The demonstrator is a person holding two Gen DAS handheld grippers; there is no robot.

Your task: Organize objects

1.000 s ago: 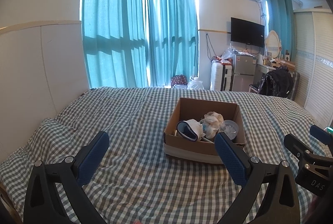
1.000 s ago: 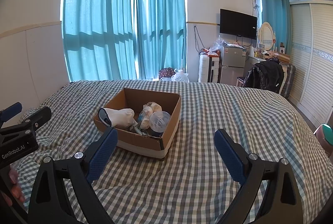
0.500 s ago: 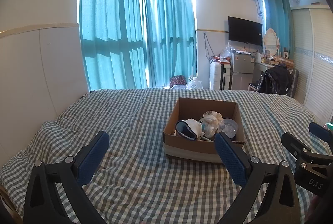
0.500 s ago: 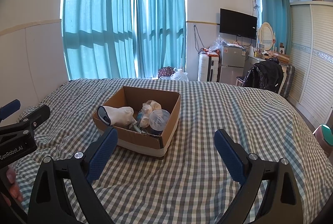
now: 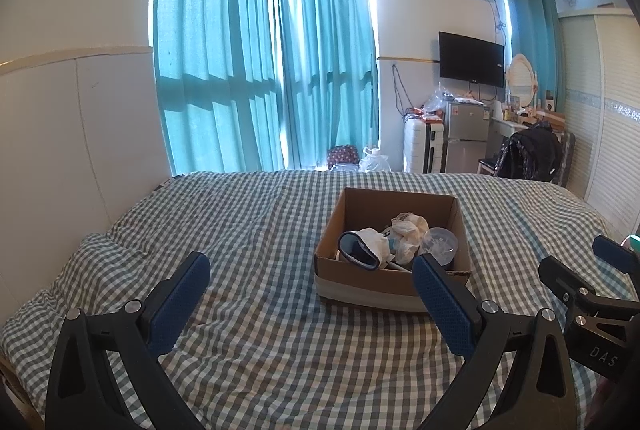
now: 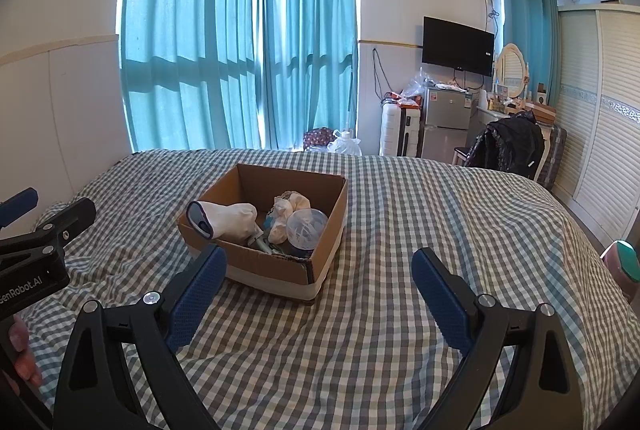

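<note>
An open cardboard box [image 5: 362, 290] [image 6: 320, 230] sits on the checked bedspread [image 5: 260, 230] [image 6: 420, 210]. In it lie a white sock with a blue cuff [image 5: 362, 250] [image 6: 226, 217], a crumpled white cloth [image 5: 408, 228] [image 6: 290, 206] and a clear round plastic lid [image 5: 440, 242] [image 6: 306, 224]. My left gripper [image 5: 310, 276] is open and empty, held above the bed in front of the box, to its left. My right gripper [image 6: 318, 270] is open and empty, in front of the box's near right corner. Each gripper shows at the edge of the other's view.
Teal curtains [image 5: 260, 70] hang beyond the bed's far edge. A white suitcase [image 5: 422, 146], a small fridge [image 5: 466, 134], a wall TV [image 5: 470, 59] and a chair with a black jacket [image 5: 528, 154] stand at the back right. A wardrobe [image 6: 600, 102] lines the right wall.
Both grippers have tilted or risen slightly, so the box sits a little lower in the views. Both stay open and empty. The box has not moved.
</note>
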